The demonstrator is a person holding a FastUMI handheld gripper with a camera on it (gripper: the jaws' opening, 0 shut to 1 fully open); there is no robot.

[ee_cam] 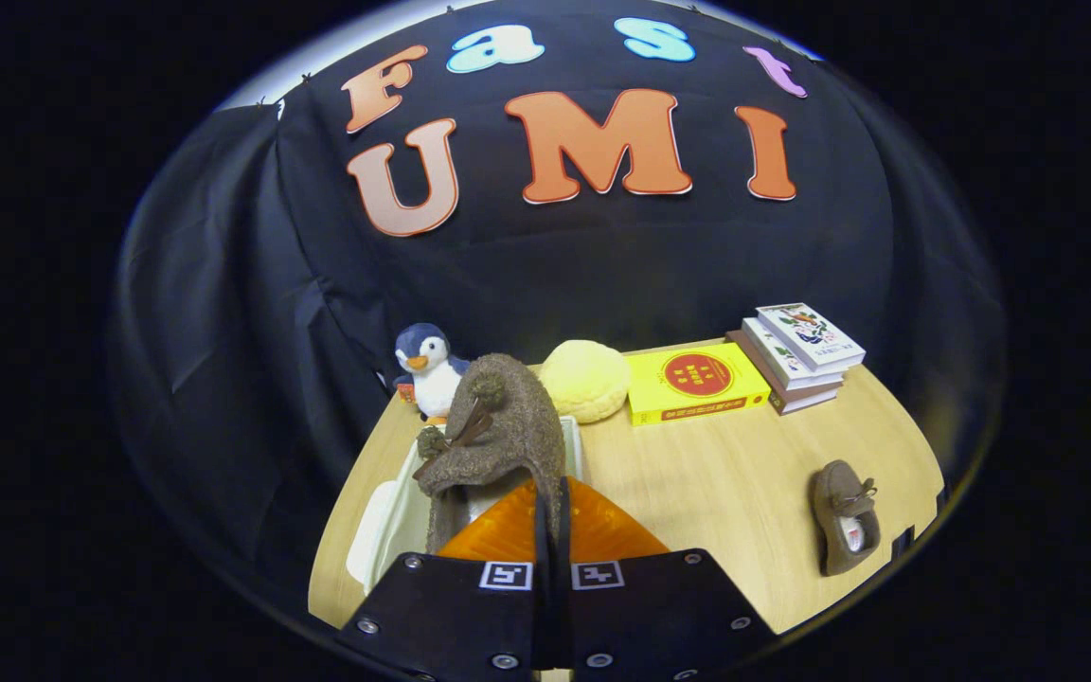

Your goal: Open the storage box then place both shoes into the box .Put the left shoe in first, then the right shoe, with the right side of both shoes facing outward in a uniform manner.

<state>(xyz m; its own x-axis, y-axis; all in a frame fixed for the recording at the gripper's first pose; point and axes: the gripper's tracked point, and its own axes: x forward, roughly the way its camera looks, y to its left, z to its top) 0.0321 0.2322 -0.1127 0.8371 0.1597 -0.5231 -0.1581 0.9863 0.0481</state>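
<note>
My gripper (551, 511) is shut on a brown fuzzy shoe (498, 426), its orange fingers (602, 530) pressed close on the shoe's heel edge. The shoe hangs toe-up, with its lace and pompoms showing, right above the open white storage box (394, 516). The box sits on the wooden table just ahead of the fingers and a little left, its inside partly hidden by the shoe. The second brown shoe (846, 516) lies on the table to the right of the fingers, its opening facing up.
A penguin plush (429, 371) stands behind the box. Beyond the fingers lie a yellow round cushion (585, 379), a yellow book (692, 382) and a stack of books (801, 355). The wooden table (716, 474) has bare room between box and second shoe.
</note>
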